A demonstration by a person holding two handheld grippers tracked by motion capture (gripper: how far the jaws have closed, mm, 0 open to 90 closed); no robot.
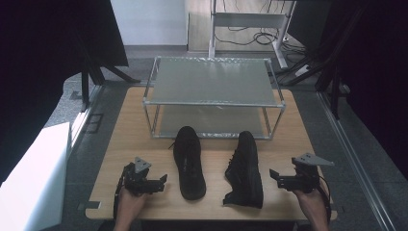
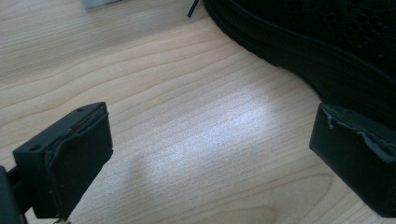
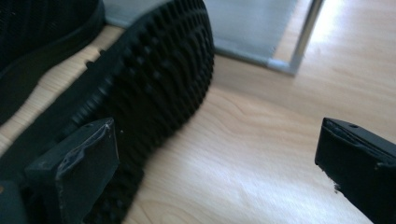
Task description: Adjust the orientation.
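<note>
**Both grippers wide, flanking two black shoes**

Nearest me, my left gripper (image 1: 161, 182) sits low over the bench (image 1: 120, 144), jaws spread and holding nothing, just beside the left shoe (image 1: 189, 161), which stands upright on its sole. My right gripper (image 1: 275, 175) has its jaws spread too, grasping nothing, close to the right shoe (image 1: 246, 171), which lies tipped on its side with its treaded sole toward that gripper. Beyond the shoes stands a two-tier metal rack (image 1: 211, 82).
</note>
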